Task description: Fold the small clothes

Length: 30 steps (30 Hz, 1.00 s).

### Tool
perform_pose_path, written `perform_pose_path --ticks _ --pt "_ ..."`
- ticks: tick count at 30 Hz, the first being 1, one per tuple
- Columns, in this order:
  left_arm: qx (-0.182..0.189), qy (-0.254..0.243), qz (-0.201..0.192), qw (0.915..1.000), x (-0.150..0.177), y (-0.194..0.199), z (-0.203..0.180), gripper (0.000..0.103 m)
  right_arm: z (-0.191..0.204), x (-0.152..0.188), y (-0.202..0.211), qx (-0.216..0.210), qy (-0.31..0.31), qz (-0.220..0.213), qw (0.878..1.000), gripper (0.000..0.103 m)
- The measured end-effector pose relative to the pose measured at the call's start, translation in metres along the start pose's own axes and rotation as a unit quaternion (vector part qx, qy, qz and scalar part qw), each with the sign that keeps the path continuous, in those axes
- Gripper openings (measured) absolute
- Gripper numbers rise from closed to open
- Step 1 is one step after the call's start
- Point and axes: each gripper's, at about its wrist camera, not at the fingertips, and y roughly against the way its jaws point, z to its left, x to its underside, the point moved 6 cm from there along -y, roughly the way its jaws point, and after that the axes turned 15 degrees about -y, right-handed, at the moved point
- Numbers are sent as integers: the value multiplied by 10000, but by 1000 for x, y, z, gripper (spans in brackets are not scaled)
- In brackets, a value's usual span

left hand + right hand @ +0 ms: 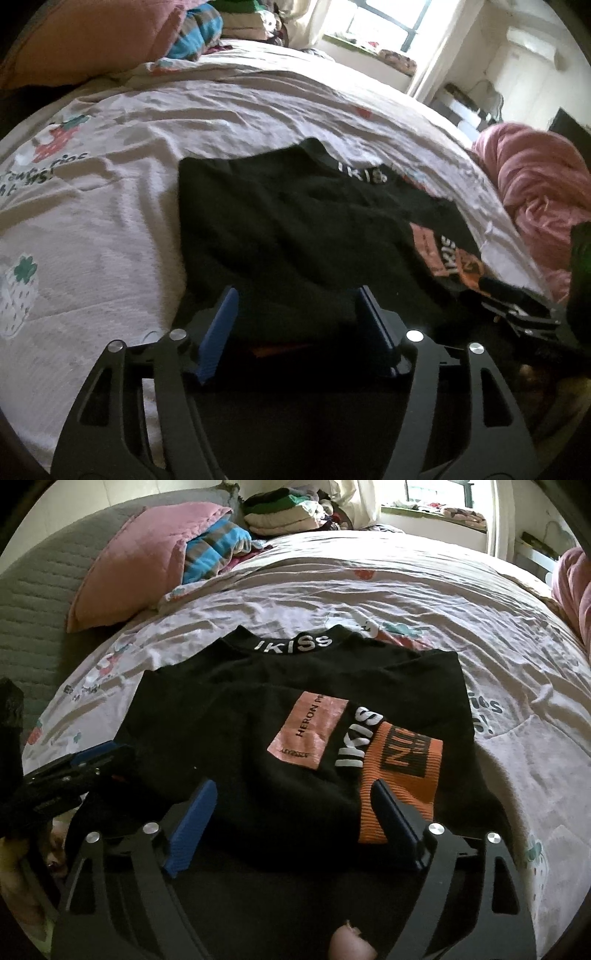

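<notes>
Black shirt on the bed, left gripper and right gripper at its near edge, both let go

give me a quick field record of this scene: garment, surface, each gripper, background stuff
garment: black top, partly folded, collar away from the camera, pink and orange patches showing
surface: printed bedsheet
left gripper: open, over the near hem
right gripper: open, over the near hem
background: pink pillow, stack of folded clothes
</notes>
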Motion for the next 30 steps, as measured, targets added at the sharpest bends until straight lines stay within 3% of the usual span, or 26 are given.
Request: perform_pose_path --ticks 5,7,9,13,30 --pt "12 52 -74 10000 0 5 0 64 1 -3 5 -20 -52 -103 9999 92" --pt "-30 41 -107 9999 0 7 -1 70 2 -4 8 -52 -67 -151 9999 94" --pt "-171 65 -144 9997 0 10 3 85 2 -6 12 -98 -83 -215 9997 95" --pt "-321 353 -304 9984 -1 22 16 94 2 -9 19 -152 -111 -314 9993 97" --pt "-493 341 -439 9972 5 50 11 93 1 -12 38 -255 -192 -554 9980 98"
